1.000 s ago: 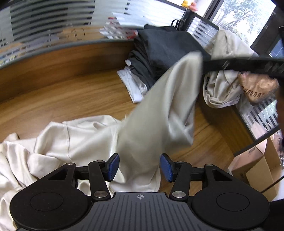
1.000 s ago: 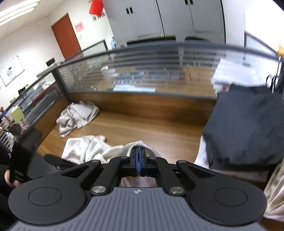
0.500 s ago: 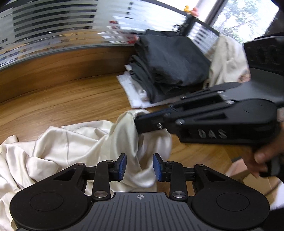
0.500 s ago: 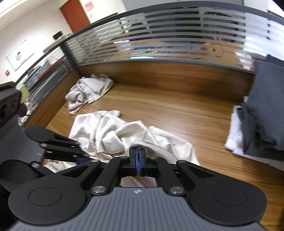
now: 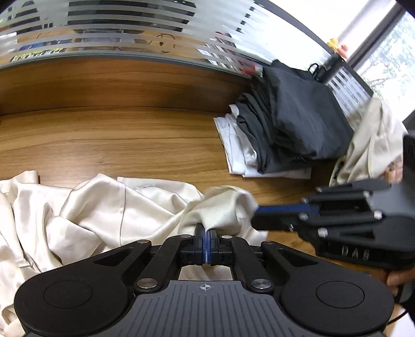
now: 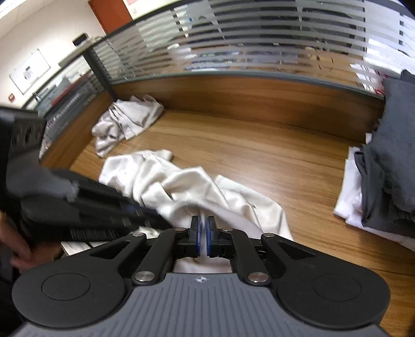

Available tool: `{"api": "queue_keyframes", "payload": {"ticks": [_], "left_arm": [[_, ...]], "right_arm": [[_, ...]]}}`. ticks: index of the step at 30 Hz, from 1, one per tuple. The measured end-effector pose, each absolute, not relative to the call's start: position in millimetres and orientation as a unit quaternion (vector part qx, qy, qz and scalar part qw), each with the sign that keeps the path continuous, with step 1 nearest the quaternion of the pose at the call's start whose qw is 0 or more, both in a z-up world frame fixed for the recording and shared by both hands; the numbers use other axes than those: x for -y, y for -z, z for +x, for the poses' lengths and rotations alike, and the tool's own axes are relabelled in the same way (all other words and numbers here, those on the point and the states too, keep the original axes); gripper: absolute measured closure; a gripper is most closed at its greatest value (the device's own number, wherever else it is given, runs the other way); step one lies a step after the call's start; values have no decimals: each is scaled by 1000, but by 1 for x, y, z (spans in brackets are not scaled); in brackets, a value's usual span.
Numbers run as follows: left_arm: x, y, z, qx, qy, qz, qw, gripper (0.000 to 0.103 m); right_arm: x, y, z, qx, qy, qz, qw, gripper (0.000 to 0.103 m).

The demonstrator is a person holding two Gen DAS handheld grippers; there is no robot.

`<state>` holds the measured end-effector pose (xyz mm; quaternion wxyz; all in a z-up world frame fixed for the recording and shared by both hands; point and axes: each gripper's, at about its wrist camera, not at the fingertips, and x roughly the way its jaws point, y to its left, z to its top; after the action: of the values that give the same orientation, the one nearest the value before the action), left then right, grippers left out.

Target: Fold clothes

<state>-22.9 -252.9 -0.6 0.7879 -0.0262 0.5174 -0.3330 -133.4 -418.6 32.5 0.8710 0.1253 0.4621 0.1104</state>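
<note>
- Desk surface: wood-grain laminate desktop (image 5: 124, 145), brown, with a matching wooden upstand along its far edge and a frosted, striped glass partition (image 6: 259, 44) above that.
- Crumpled cream satin garment (image 5: 109, 207) lies on the near part of the desk, heaped in folds, not flat. In the right wrist view the same garment (image 6: 181, 186) spreads from the desk centre toward the camera.
- Left gripper (image 5: 206, 239): blue pads pressed together on a raised fold of the cream garment; cloth rises from between the pads.
- Right gripper (image 6: 203, 239): jaws opening, a narrow gap between the blue pads, with pale cloth of the same garment in that gap; pads appear no longer to press on it. From the left wrist view this gripper (image 5: 262, 216) comes in from the right, its tip at the bunched edge of the garment.
- Stack of folded dark grey clothes (image 5: 293, 119) sits on folded white cloth (image 5: 238, 153) at the right end of the desk, well apart from the cream garment.
- Second beige garment (image 5: 373, 140) is draped at the far right, beside the dark stack.
- Wrinkled grey-white cloth bundle (image 6: 127, 121) lies in the far left corner against the upstand.
- Room: white wall with a whiteboard (image 6: 29, 71) and a red-brown door (image 6: 114, 13) behind the partition; window (image 5: 386, 57) at right.
- Part of a hand (image 6: 15, 248) is visible at the left edge, on the left gripper's handle.
</note>
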Motion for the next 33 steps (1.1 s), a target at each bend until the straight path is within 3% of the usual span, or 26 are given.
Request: {"api": "queue_keyframes", "payload": {"ticks": [8, 22, 28, 33], "left_arm": [[257, 2, -12, -538, 336, -54, 771, 100], [248, -8, -6, -500, 283, -51, 817, 100], [246, 3, 1, -522, 281, -63, 803, 100], [247, 3, -1, -530, 294, -67, 793, 100]], "right_arm": [[410, -24, -131, -455, -149, 142, 866, 99], [404, 66, -113, -530, -82, 105, 838, 103], [403, 58, -130, -543, -111, 105, 826, 103], [406, 40, -131, -505, -125, 160, 839, 101]]}}
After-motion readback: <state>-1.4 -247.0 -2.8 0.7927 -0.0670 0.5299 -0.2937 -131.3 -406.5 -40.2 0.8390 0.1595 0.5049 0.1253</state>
